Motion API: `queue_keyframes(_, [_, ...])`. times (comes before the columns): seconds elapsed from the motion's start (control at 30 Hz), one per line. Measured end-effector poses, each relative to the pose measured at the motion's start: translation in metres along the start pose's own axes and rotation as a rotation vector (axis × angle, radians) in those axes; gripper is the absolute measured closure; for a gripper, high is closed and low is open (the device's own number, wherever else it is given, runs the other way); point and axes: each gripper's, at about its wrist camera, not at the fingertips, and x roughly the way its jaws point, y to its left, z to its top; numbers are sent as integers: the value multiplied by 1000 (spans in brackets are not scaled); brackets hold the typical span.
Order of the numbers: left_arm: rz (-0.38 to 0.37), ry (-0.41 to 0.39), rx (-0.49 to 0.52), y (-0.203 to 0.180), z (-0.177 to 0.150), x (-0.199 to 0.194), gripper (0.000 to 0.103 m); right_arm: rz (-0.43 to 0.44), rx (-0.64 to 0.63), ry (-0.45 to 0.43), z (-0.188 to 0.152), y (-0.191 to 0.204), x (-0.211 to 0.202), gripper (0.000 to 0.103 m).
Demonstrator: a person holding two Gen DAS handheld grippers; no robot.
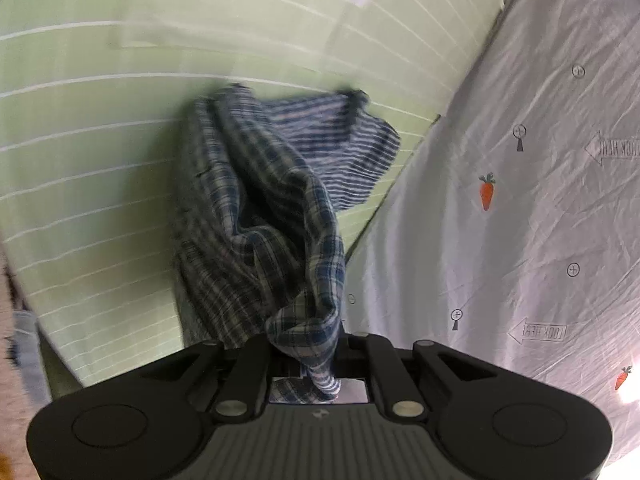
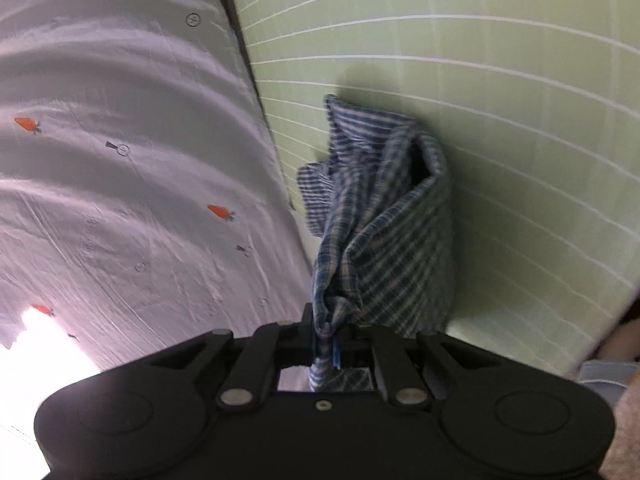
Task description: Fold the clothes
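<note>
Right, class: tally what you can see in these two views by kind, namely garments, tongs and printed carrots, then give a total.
Plaid garments: 1, the plaid garment
Tongs: 2, the left tongs and the right tongs, both clamped on the garment
Printed carrots, left view: 2
Total: 5

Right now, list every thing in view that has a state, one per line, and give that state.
Left gripper: shut on the plaid garment.
Right gripper: shut on the plaid garment.
Plaid garment: bunched and unfolded, hanging from both grippers over the mat.
Green grid mat: lying flat.
Carrot-print sheet: spread out beside the mat, wrinkled.
</note>
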Motion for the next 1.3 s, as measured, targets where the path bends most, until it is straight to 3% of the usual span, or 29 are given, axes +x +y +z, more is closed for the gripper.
queue_keyframes(0.23, [14,19,26,-49,29,51,92,15,4,-17,28,39,50,96])
queue_keyframes(0.3, [18,29,43,-69,42,76,81,12,-12,-34,41,53,73,95])
queue_keyframes(0.33, [10,39,63,-82,51,91,67,13,-31,-48,50,62,87,92])
queue_keyframes(0.4, [-27,49,120,-107,63,110,46,17,-120,-73,68,83,113,79])
queue_keyframes(0.43, [-50,53,158,-119,67,118,41,17,-174,-87,76,94,124,56])
queue_keyframes(0.47, [-67,55,207,-131,71,123,38,18,-228,-101,84,105,135,44])
queue_keyframes(0.53, [-14,5,402,-147,72,119,19,-52,-422,-149,84,125,141,38])
queue_keyframes(0.57, [29,-31,510,-154,73,115,18,-90,-522,-175,83,134,143,28])
queue_keyframes(0.6, [82,-71,623,-158,72,112,18,-151,-617,-195,81,139,144,25])
queue_keyframes(0.7, [356,-191,928,-147,68,105,18,-359,-911,-198,68,138,155,23])
queue_keyframes(0.8, [573,-170,1121,-123,67,112,18,-526,-1059,-160,62,120,170,20])
queue_keyframes(0.87, [654,-128,1183,-108,66,119,18,-568,-1068,-131,64,105,176,19])
queue_keyframes(0.9, [670,-111,1195,-101,66,121,18,-577,-1055,-116,67,98,178,19])
queue_keyframes(1.03, [611,-55,1183,-88,68,126,18,-586,-1029,-114,73,83,185,16])
queue_keyframes(1.3, [542,18,1179,-100,71,165,17,-566,-1031,-84,75,81,215,11])
